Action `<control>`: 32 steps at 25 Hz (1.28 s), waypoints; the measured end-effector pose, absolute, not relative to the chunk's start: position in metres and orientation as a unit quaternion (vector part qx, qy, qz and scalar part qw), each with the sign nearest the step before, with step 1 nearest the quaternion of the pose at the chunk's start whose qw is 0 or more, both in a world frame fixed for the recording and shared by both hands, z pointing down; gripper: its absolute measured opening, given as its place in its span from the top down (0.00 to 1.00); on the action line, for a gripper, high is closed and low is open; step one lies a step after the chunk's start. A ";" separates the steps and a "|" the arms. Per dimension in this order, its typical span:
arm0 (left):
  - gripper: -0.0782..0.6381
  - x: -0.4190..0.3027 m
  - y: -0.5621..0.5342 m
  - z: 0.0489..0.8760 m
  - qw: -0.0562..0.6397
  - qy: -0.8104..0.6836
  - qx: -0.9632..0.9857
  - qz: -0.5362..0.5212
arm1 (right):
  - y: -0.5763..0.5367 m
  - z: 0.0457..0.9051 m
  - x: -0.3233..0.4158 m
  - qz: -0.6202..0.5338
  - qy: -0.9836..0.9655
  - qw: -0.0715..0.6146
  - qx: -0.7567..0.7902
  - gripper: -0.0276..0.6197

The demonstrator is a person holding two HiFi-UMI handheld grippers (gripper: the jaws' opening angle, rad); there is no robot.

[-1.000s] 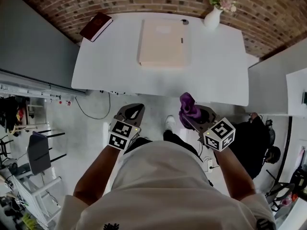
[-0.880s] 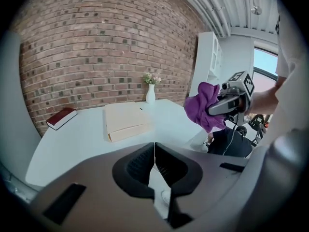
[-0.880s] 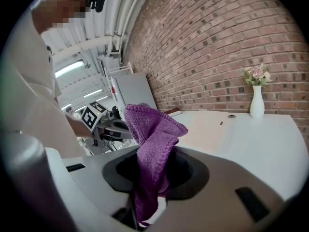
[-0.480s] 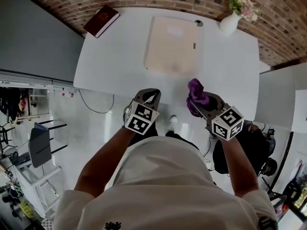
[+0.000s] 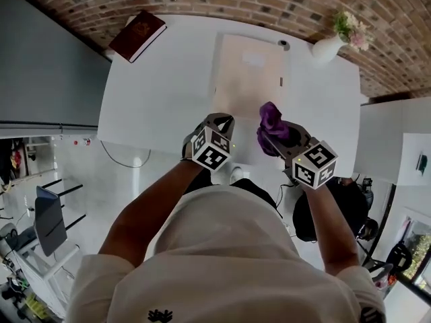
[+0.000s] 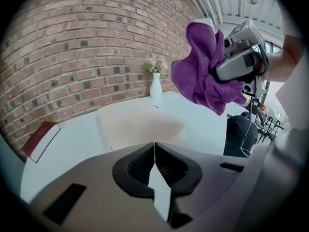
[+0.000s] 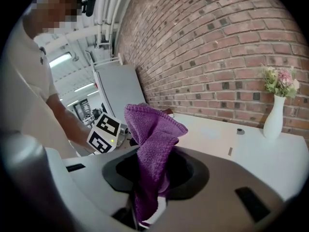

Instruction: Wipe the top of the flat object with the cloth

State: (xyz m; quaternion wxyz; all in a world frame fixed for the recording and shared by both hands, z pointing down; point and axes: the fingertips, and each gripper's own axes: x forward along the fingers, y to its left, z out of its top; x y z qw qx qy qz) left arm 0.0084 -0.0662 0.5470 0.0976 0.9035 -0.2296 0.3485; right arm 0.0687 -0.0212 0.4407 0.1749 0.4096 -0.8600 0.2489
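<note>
A flat cream rectangular object (image 5: 248,73) lies on the white table (image 5: 155,86), toward its far side; it also shows in the left gripper view as a pale slab (image 6: 137,124). My right gripper (image 5: 275,134) is shut on a purple cloth (image 5: 271,118), which bunches up above the jaws (image 7: 152,144) and hovers over the slab's near edge. My left gripper (image 5: 219,122) is shut with nothing in it, over the table's near edge just left of the cloth. The cloth (image 6: 205,71) hangs at the upper right of the left gripper view.
A dark red book (image 5: 137,34) lies at the table's far left corner. A white vase with flowers (image 5: 333,42) stands at the far right, and a small dark round thing (image 5: 283,44) sits beside the slab's far corner. A brick wall runs behind the table.
Both grippers have moved forward from in front of the table to over its near edge. The cloth now sits above the slab's near edge. The person has stepped closer.
</note>
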 end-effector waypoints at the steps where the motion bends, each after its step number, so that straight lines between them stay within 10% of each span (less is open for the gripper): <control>1: 0.86 0.007 -0.074 0.552 0.097 -0.228 0.903 0.350 | -0.031 0.442 0.062 0.248 -0.859 0.180 0.409 0.73; 32: 0.86 0.016 -0.105 0.603 0.137 -0.221 0.877 0.404 | -0.152 0.558 -0.029 0.203 -0.913 0.346 0.068 0.73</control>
